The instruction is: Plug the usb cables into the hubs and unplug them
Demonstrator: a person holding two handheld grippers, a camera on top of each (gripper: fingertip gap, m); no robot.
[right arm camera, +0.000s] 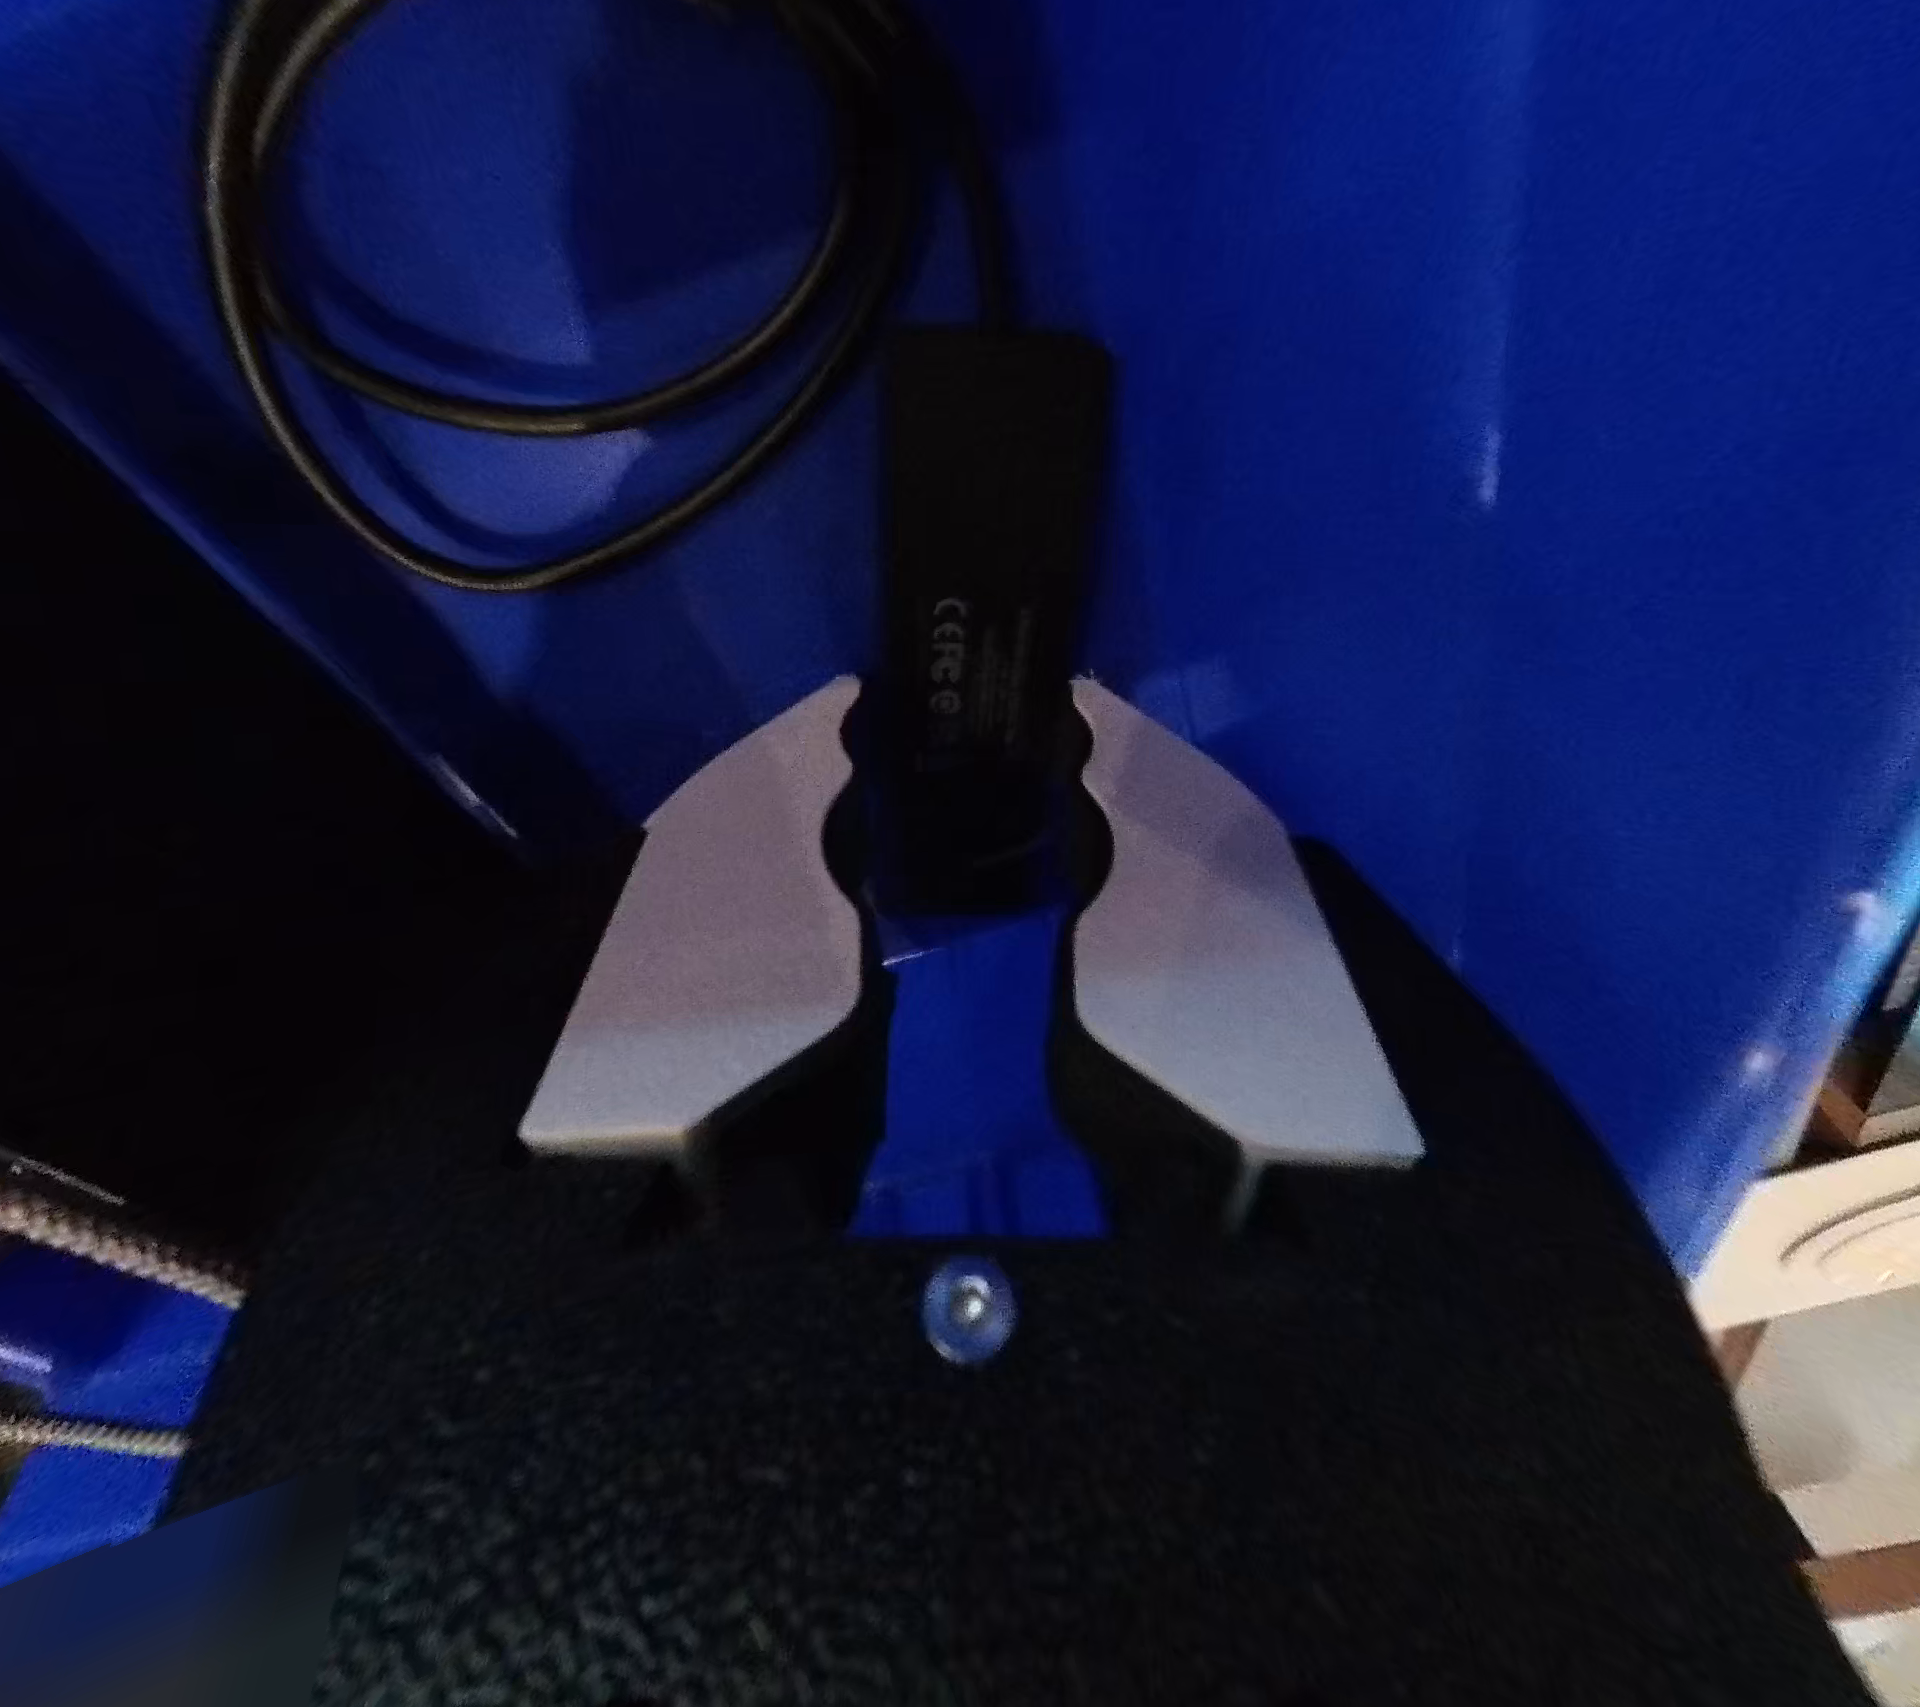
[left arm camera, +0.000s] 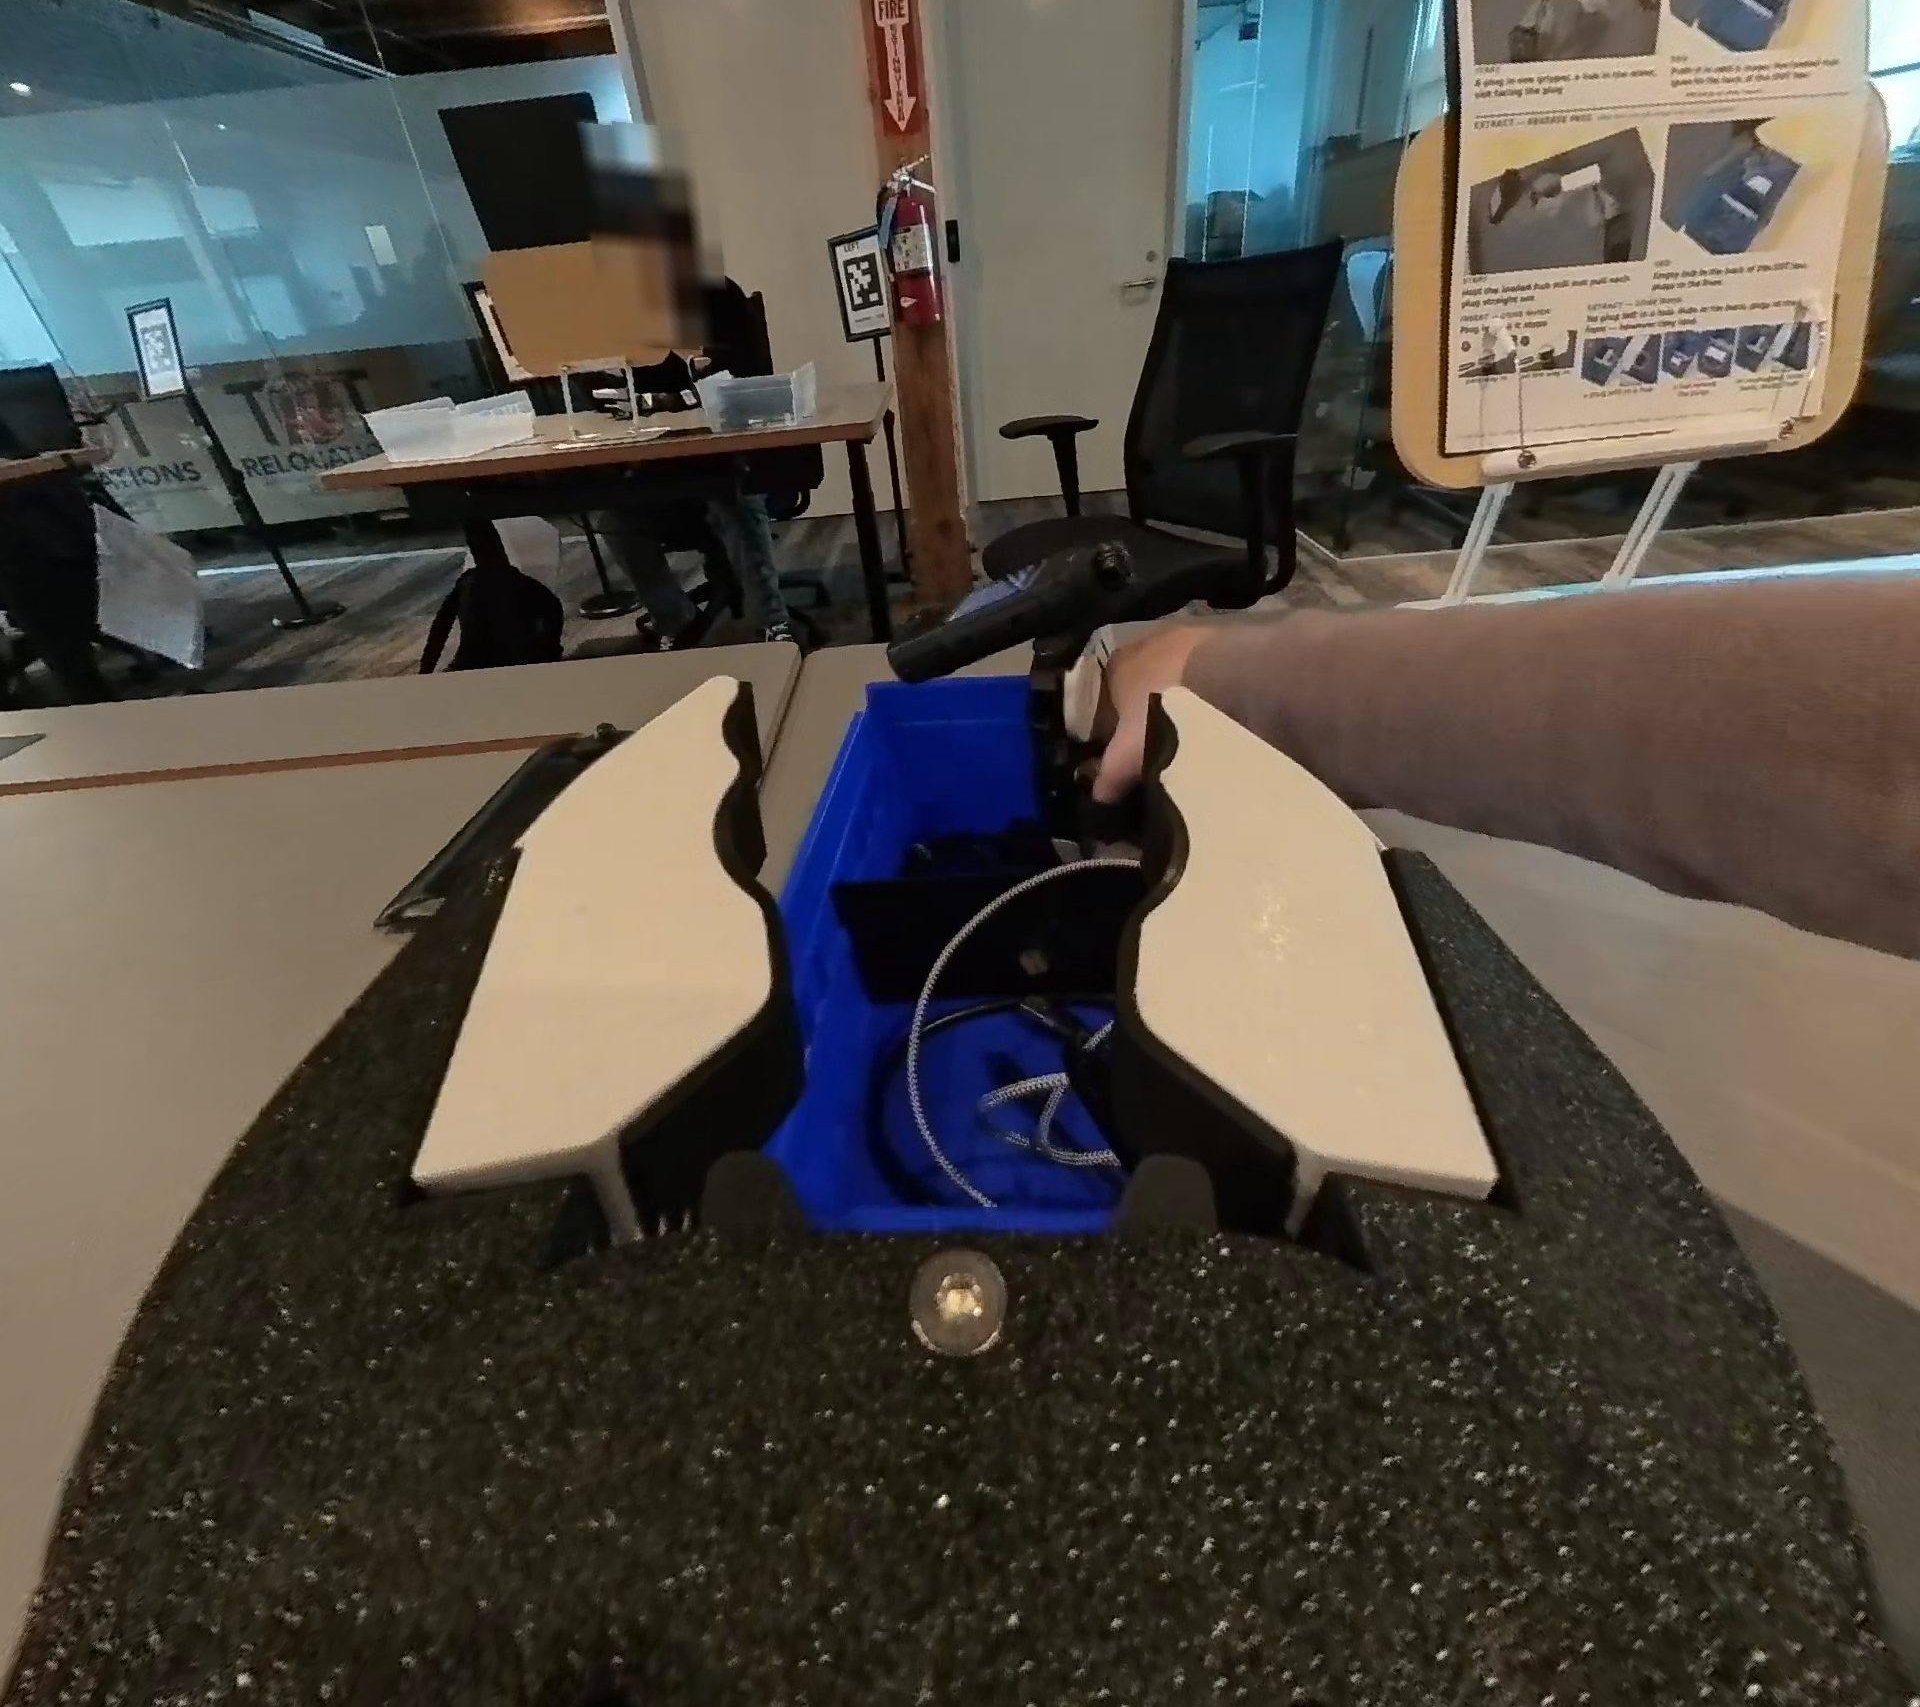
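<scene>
Hubs and cables are all sitting inside the blue bin (left arm camera: 821, 909) on the grey table (left arm camera: 208, 930), and I am watching both grippers working over it. On the left, the left gripper (left arm camera: 951, 951) is hovering above the bin's near end with its fingers spread wide and nothing between them; below it a braided cable (left arm camera: 1029, 1127) is lying in loose loops in front of a black divider (left arm camera: 966, 930). Further right, the right gripper (right arm camera: 966, 784) is reaching down into the far end, its jaws closing snugly on the near end of a slim black hub (right arm camera: 987, 566), whose thin black lead (right arm camera: 540, 390) is coiling off to the left. That hub looks light, rigid and smooth, so gripping its long flat sides seems wise; the cables look limp and are best taken by the stiff plug.
</scene>
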